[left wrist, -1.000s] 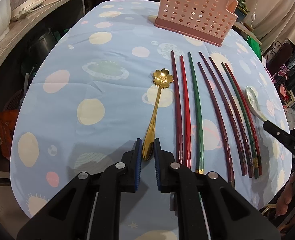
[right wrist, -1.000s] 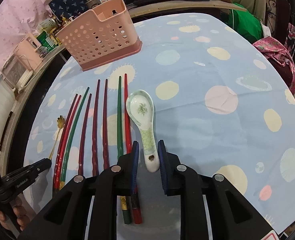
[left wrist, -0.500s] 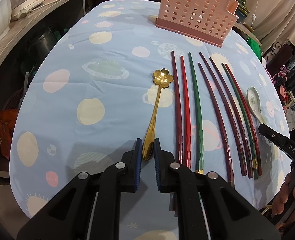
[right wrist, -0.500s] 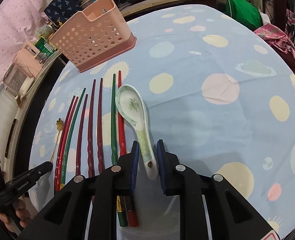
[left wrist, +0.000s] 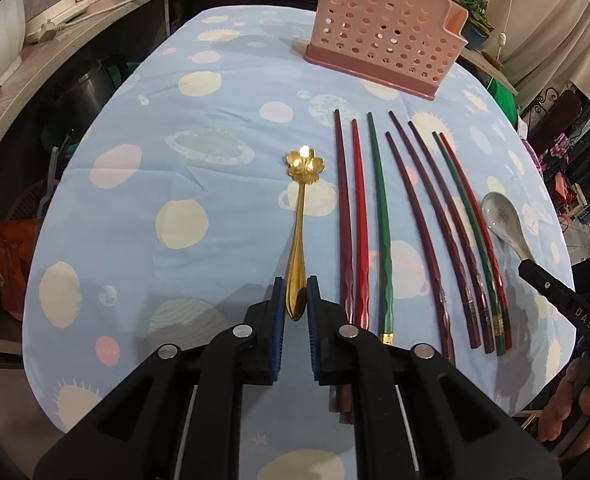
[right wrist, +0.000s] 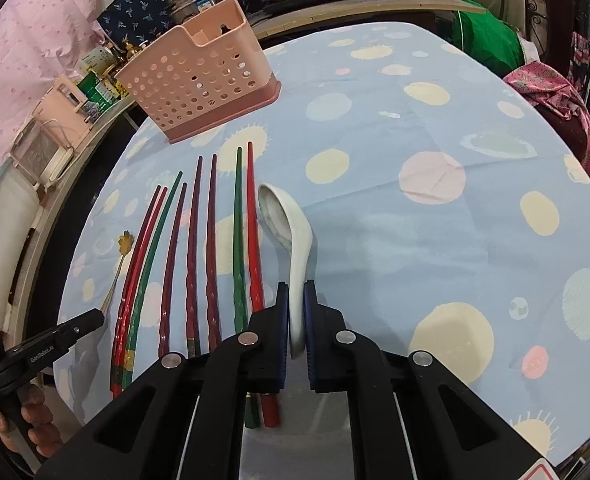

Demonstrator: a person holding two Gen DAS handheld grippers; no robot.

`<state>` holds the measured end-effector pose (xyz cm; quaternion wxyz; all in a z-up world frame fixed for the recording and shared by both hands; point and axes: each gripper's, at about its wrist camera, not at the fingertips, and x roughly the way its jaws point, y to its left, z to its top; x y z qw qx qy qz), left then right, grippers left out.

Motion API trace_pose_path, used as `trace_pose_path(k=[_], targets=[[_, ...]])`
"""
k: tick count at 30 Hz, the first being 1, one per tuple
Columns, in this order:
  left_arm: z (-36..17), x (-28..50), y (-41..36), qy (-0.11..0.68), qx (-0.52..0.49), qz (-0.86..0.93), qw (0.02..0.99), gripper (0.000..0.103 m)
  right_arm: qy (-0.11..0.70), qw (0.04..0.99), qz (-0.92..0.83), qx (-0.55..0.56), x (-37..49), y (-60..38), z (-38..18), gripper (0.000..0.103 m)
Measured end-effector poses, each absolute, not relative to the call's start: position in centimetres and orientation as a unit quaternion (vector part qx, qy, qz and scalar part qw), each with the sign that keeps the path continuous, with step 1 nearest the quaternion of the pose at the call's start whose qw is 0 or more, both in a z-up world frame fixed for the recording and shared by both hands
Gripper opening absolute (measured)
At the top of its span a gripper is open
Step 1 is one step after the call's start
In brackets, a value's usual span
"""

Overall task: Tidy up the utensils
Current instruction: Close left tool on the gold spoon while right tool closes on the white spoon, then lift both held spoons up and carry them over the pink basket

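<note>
Nearest the left wrist lens, the left gripper [left wrist: 295, 312] is pinching the teardrop handle end of the gold spoon [left wrist: 299, 236] between ribbed blue pads [left wrist: 279, 320]; the spoon is lying flat on the cloth, polished metal, its bowl shaped like a five-petal flower. Nearest the right wrist lens, the right gripper [right wrist: 293, 320] is clamping the ceramic spoon [right wrist: 291, 240] by its handle, the glossy white spoon rolled on edge, bowl pointing away. Between both spoons, lacquered chopsticks [left wrist: 379, 216] are lying in a loose row, dark red, bright red and green, with faceted thick ends. Underneath, the tablecloth [left wrist: 215, 152] is showing pale blue fabric with pastel dots. Farther back, the pink utensil holder [right wrist: 199, 80] is standing upright, perforated plastic on a darker base.
</note>
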<state>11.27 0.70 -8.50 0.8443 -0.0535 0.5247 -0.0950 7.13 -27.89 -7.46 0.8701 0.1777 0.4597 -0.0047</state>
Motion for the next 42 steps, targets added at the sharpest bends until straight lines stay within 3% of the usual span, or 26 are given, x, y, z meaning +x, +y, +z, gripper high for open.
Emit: trace_pose_path(k=[8, 11, 19, 34, 42], targets=[[-4.6, 11.4, 1.3, 0.485, -0.059, -0.090, 0.868, 0.009, 0.436, 0.887, -0.029, 0.147, 7.3, -28.4, -4.2, 0.006], [-2.9, 12.3, 1.5, 0.467, -0.057, -0.084, 0.878, 0.001, 0.429, 0.891, -0.034, 0.145, 7.8, -28.9, -3.4, 0.006], [0.7, 15.7, 1.5, 0.431, -0.052, -0.076, 0.897, 0.001, 0.406, 0.900, -0.027, 0.154, 10.1, -29.8, -1.1, 0.006], [13.4, 24.3, -1.9, 0.322, -0.026, -0.113, 0.940, 0.001, 0.278, 0.947, 0.001, 0.158, 21.8, -30.8, 8.4, 0.005], [12.5, 29.4, -4.3, 0.344, 0.001, -0.116, 0.932, 0.001, 0.269, 0.951, 0.013, 0.153, 28.1, -29.6, 8.5, 0.005]])
